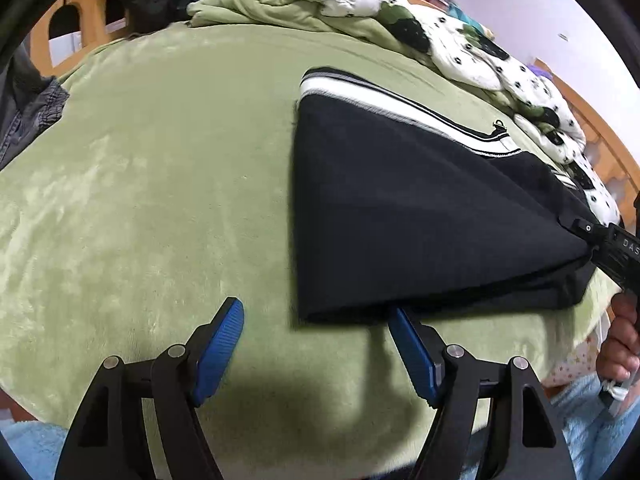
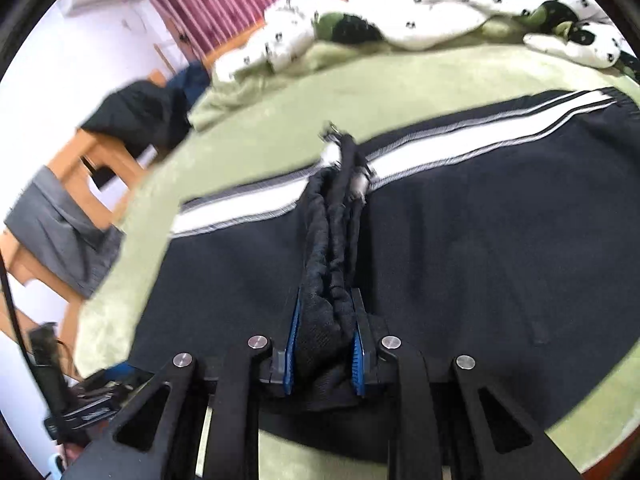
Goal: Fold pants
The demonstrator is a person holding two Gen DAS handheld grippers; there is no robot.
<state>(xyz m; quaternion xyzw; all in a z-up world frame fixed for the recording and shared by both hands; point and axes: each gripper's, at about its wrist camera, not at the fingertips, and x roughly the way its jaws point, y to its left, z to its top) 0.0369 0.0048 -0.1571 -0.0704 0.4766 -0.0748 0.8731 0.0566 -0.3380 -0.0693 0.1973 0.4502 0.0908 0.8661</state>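
The pants (image 1: pixel 420 216) are laid on the green blanket (image 1: pixel 160 184) that covers the bed, toward its right side in the left wrist view. They are dark, almost black, with a white side stripe (image 2: pixel 256 204) edged by thin grey lines. The cloth is doubled over, and a straight folded edge is turned toward the open part of the blanket. A bunched part of the dark fabric (image 2: pixel 328 264) is gathered up from the pants and is pinched between the blue pads (image 2: pixel 291 340) of the right gripper (image 2: pixel 324 344), which is pressed together on it. In the left wrist view the same right gripper is seen at the far right corner of the pants.

The left gripper (image 1: pixel 316 344) is held spread apart above the blanket, with nothing between its blue pads; its right pad is just at the near edge of the pants, though contact cannot be told.

A white quilt with black spots (image 1: pixel 480 56) is heaped along the far side of the bed. A wooden bed frame (image 2: pixel 92 160) with dark and grey clothes hung on it is seen behind.
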